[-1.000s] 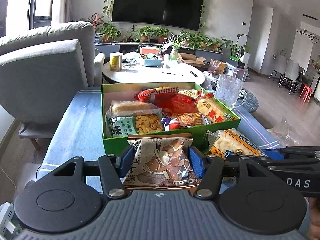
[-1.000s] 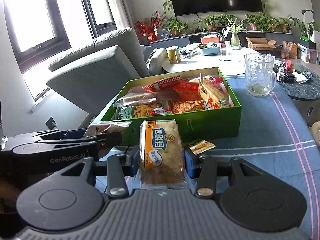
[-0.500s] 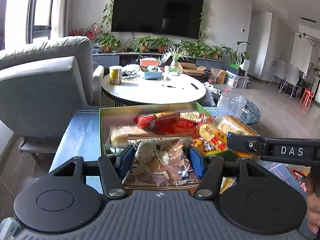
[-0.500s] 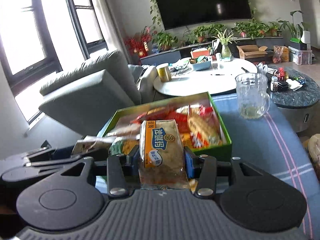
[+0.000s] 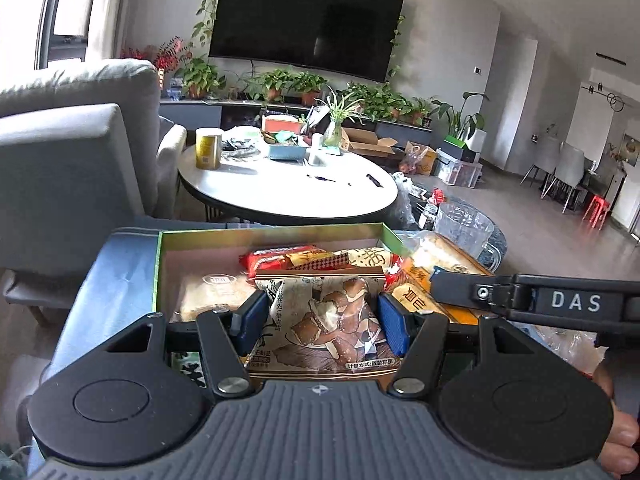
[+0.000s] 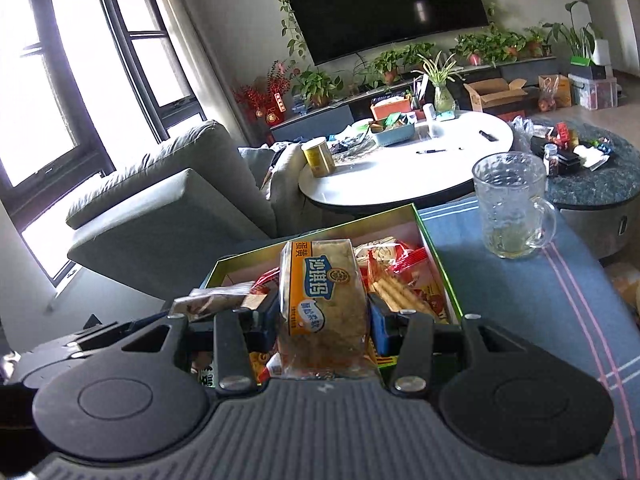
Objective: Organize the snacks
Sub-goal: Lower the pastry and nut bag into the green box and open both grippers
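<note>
My left gripper (image 5: 322,316) is shut on a brown mushroom-print snack packet (image 5: 326,320), held above the green box (image 5: 158,268) that is full of snack packets. In the right wrist view my right gripper (image 6: 322,320) is shut on a yellow-and-blue egg-yolk cake packet (image 6: 320,292), also over the green box (image 6: 432,248). The right gripper's arm (image 5: 532,300) crosses the left wrist view at the right, with the cake packet (image 5: 440,256) at its tip. The left gripper's packet (image 6: 218,300) shows at the left of the right wrist view.
The box stands on a blue striped cloth (image 6: 540,304). A glass mug (image 6: 510,204) stands right of the box. Beyond are a white round table (image 5: 288,188) with a yellow can (image 5: 208,148), a grey sofa (image 5: 76,152) at the left, and a dark round side table (image 6: 596,180).
Both grippers have carried their packets forward and a little up, from in front of the box's near wall to over its contents. Neither grip has changed.
</note>
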The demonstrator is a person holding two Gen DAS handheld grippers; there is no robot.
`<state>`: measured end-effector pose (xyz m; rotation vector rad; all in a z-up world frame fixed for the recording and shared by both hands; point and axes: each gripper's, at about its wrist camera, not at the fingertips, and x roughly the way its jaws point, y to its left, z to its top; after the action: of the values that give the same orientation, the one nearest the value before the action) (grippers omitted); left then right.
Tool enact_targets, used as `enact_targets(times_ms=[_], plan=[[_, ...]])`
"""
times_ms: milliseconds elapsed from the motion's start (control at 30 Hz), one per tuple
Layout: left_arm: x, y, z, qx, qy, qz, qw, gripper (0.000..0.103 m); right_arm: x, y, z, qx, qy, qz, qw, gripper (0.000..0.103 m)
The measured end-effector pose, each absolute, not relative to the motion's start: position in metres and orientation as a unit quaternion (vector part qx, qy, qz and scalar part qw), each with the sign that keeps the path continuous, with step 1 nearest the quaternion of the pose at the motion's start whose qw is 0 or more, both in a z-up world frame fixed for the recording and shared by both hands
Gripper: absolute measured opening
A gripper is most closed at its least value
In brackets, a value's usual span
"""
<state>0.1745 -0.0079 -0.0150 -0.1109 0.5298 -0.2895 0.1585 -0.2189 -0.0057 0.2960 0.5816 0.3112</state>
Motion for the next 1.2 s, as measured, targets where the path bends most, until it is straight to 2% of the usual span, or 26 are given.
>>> enact_targets(times_ms=[600, 900, 1200], plan=[[0.212, -0.02, -0.044, -0.067, 0.284, -0.153, 0.944, 0.055, 0.189, -0.227, -0.03, 0.179, 0.312, 0.148, 0.921, 0.054], [0.21, -0.015, -0.041, -0.07, 0.284, -0.14, 0.946, 0.067, 0.189, -0.229, -0.036, 0.195, 0.309, 0.15, 0.919, 0.055], [0.194, -0.016, -0.035, -0.057, 0.271, -0.139, 0.951, 0.069, 0.174, -0.234, -0.027, 0.193, 0.297, 0.147, 0.923, 0.057]])
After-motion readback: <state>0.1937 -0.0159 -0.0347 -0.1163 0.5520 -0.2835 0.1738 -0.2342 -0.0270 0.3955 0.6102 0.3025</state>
